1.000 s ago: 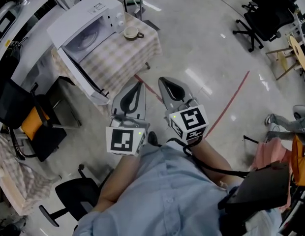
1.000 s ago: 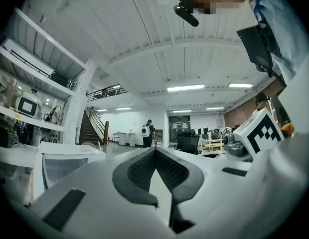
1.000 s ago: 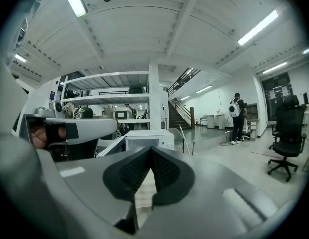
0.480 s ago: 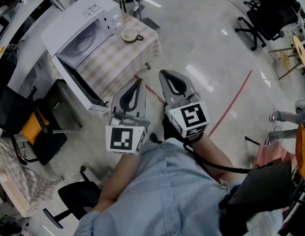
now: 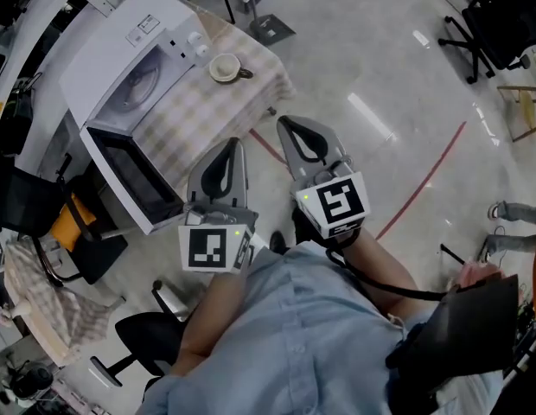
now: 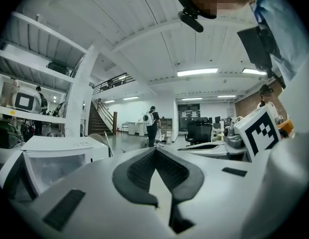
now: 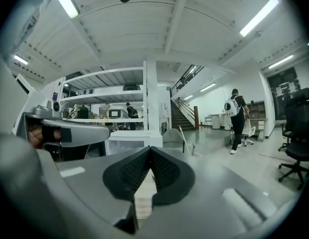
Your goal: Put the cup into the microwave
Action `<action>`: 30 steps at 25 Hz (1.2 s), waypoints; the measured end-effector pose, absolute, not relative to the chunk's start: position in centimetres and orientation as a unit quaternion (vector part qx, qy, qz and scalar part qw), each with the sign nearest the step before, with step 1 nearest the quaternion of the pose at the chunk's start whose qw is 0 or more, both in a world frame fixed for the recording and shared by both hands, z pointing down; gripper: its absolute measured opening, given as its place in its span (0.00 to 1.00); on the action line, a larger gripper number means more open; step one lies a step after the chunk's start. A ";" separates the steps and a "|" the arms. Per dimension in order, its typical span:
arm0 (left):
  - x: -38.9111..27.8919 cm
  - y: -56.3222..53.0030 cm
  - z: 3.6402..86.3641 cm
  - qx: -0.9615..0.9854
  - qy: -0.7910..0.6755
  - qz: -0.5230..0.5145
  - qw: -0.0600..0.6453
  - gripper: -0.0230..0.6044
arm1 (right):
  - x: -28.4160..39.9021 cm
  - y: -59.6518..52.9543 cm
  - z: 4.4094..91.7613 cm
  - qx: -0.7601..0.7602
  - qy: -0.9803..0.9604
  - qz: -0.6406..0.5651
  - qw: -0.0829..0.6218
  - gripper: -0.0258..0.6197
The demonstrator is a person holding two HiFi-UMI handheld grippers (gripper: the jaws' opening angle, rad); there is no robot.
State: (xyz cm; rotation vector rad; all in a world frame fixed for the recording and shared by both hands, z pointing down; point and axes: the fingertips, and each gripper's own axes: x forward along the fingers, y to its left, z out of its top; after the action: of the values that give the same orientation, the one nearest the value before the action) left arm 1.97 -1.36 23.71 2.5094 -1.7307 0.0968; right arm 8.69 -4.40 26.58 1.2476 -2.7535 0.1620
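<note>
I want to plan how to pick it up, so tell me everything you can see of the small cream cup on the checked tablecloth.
The small cream round cup stands upright, mouth up, on the beige checked tablecloth, toward the table's far end. It looks ceramic, with a pale rim and a darker inside; whether it holds anything cannot be told. A short dark handle sticks out toward the picture's right. The cup sits close beside the knob end of the white microwave, whose door is open. Only the cloth appears to touch it.
</note>
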 end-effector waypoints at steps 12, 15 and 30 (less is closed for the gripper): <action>3.3 -9.7 22.8 0.784 -0.618 0.052 0.031 0.04 | 8.2 -13.5 27.3 0.334 -0.939 0.058 0.058 0.04; 3.0 -10.6 22.6 0.776 -0.628 0.052 0.025 0.04 | 7.9 -14.7 27.1 0.324 -0.943 0.051 0.056 0.04; -0.7 -13.9 26.2 0.753 -0.656 0.033 0.042 0.04 | 5.0 -19.1 30.8 0.304 -0.949 0.030 0.081 0.05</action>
State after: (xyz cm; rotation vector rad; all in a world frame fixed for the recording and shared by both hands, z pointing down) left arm -0.70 -13.86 26.23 2.3048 -2.0077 0.1004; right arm 4.95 -19.10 30.79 0.9075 -2.8373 0.0909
